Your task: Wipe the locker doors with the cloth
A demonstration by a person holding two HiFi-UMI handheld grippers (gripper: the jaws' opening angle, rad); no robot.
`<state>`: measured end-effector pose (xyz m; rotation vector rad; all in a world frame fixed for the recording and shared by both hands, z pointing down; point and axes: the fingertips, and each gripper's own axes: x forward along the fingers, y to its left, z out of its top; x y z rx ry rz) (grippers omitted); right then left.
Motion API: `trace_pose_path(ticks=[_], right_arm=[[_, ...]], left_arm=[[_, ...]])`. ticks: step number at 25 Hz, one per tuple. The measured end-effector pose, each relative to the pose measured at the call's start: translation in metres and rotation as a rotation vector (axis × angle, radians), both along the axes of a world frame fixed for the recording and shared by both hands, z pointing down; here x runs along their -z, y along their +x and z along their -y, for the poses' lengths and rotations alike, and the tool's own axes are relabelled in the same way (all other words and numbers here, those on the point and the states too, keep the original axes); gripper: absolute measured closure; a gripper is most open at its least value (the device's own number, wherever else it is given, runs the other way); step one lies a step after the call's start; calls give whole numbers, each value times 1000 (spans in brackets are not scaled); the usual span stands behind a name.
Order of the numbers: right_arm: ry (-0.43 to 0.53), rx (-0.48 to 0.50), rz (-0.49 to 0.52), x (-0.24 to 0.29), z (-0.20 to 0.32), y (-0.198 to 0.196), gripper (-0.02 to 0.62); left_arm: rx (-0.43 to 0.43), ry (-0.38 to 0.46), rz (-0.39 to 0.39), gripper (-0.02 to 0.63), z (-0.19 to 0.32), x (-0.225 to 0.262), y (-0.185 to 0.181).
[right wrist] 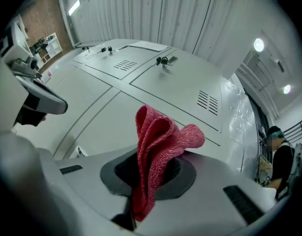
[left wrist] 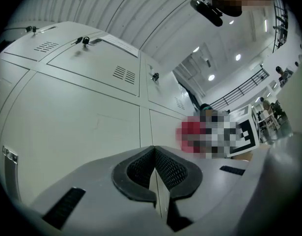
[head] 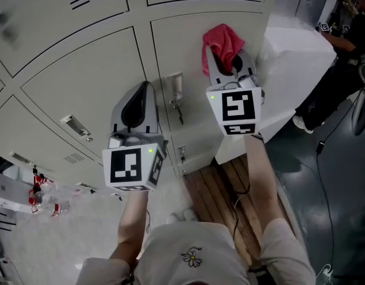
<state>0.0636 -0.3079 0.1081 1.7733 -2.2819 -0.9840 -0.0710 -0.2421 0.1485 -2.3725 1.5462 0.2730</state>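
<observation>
Right gripper (head: 228, 57) (right wrist: 151, 175): your jaws are clamped on the cloth (head: 222, 40) (right wrist: 159, 140). The red cloth is folded and pinched low between the pads. Its loose top stands out past the jaw tips in rounded lobes.

Cloth position, head view: in front of the locker doors (head: 87, 85), over the door that carries the latch (head: 176, 92). It is close to that door's right edge, toward its top corner. No view shows whether the cloth touches the door panel.

Left gripper (head: 139, 100) (left wrist: 154, 173): jaws closed pad against pad, nothing between them. You hold it before the neighbouring door on the left, near that door's right edge, just beside the latch and lower than the right gripper. The two grippers are apart, not touching.

Right gripper view: a louvred vent (right wrist: 208, 101) shows on the door beyond the cloth, near that door's right edge.

Surroundings, head view: wooden slats (head: 221, 186) lie at the foot of the lockers, under your right arm. A white block (head: 295, 64) stands against the right edge of the locker bank, just beside the cloth.
</observation>
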Motion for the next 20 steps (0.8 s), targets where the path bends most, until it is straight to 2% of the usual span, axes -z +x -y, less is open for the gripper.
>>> trace_pose_path(ticks=[14,20], right_arm=[[-40,-270,24,-3,32,108,563],[-52,-338,37,-4,39,131,563]], left_arm=[[-21,-4,1,591,0,-2,11],[-19,0,-1,591,-3,-1,11]])
